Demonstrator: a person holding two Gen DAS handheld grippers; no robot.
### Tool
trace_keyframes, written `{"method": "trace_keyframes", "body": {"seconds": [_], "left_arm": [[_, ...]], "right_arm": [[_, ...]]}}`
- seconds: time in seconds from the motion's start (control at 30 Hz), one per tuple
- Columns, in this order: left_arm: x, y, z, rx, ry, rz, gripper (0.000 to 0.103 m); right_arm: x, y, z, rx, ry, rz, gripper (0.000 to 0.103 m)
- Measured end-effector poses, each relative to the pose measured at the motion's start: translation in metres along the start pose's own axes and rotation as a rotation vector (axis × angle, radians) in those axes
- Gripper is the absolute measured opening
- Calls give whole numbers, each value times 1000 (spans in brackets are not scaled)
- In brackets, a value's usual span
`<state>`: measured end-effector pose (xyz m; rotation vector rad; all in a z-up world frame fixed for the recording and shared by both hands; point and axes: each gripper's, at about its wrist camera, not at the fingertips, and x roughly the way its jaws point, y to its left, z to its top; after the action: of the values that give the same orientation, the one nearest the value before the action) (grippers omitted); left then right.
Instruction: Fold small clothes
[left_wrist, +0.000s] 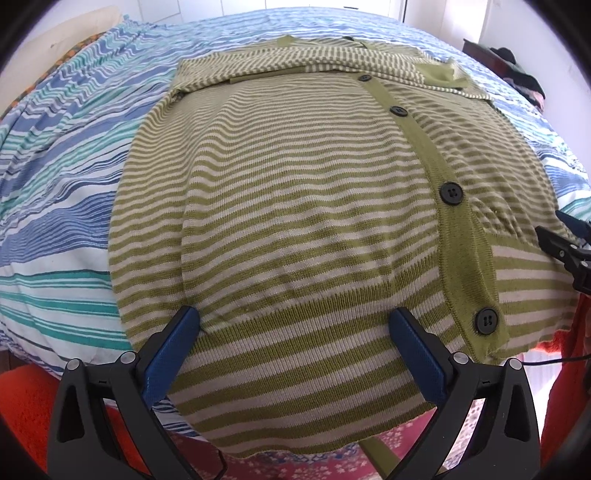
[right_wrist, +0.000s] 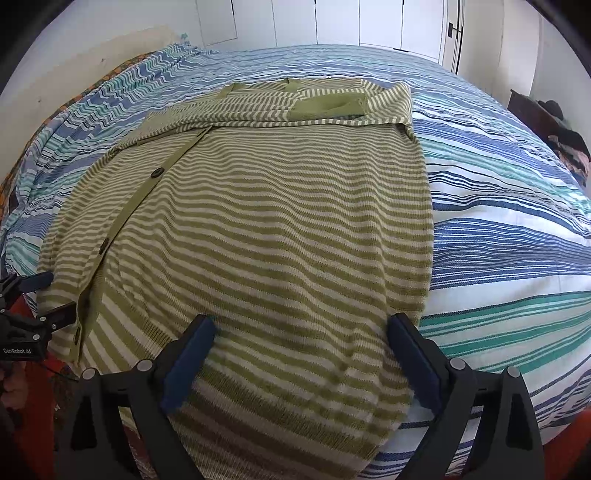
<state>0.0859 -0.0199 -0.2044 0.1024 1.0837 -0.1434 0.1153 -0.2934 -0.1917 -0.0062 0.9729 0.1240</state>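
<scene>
A green and cream striped cardigan (left_wrist: 306, 206) with black buttons (left_wrist: 451, 192) lies flat on the bed, sleeves folded across its top; its hem hangs over the near bed edge. It also shows in the right wrist view (right_wrist: 280, 229). My left gripper (left_wrist: 295, 317) is open, its blue fingers astride the hem on the cardigan's left half. My right gripper (right_wrist: 303, 325) is open, astride the hem on the cardigan's right half. The right gripper shows at the right edge of the left wrist view (left_wrist: 565, 247), and the left gripper shows at the left edge of the right wrist view (right_wrist: 26, 317).
The bed carries a blue, teal and white striped cover (left_wrist: 59, 206), also in the right wrist view (right_wrist: 509, 236). Red and pink fabric (left_wrist: 22, 402) lies below the near edge. A dark pile of clothes (right_wrist: 565, 136) sits at the far right. White cupboard doors (right_wrist: 369, 22) stand behind.
</scene>
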Motion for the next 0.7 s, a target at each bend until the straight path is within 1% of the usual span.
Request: {"method": "trace_keyframes", "body": {"seconds": [0.7], "left_arm": [[0, -2, 0, 3, 3, 3, 103]], "right_arm": [[0, 1, 0, -5, -3, -3, 96]]}}
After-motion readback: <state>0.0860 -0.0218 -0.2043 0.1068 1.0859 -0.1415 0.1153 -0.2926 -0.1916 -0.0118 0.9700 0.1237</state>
